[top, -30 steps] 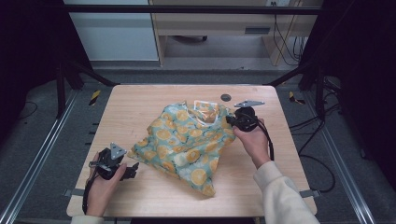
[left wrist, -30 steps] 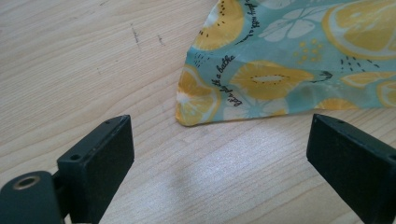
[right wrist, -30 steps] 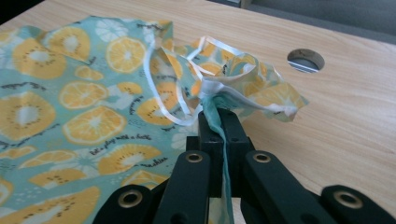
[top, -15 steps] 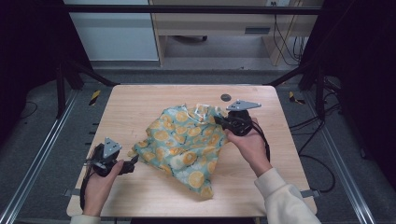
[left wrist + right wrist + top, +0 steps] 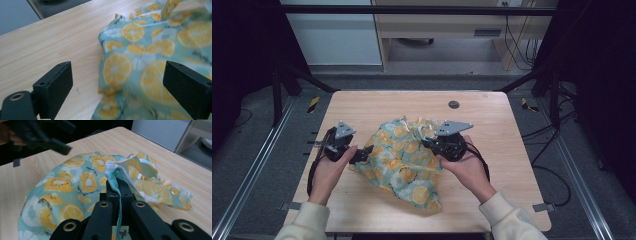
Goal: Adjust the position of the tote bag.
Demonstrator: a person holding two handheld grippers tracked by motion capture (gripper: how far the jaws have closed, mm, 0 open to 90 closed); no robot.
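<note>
A teal cloth (image 5: 404, 165) printed with orange and lemon slices lies bunched in the middle of the wooden table (image 5: 377, 105). My right gripper (image 5: 428, 143) sits at the cloth's right side, pointing left. In the right gripper view the right gripper (image 5: 117, 183) is shut on a white-hemmed fold of the cloth (image 5: 75, 182). My left gripper (image 5: 364, 152) is at the cloth's left edge. In the left gripper view the left gripper (image 5: 120, 85) stands wide open, with the edge of the cloth (image 5: 150, 50) lying between and beyond its jaws, apart from the pads.
A small dark round disc (image 5: 453, 104) lies on the table near its far edge. A yellow-and-black object (image 5: 313, 103) rests on the floor off the far left corner. Cables hang beyond the right side. Bare wood shows left of the cloth (image 5: 50, 37).
The right gripper has pulled its held fold left and toward the person, bunching the cloth. The left gripper has risen and moved right, up to the cloth's left edge.
</note>
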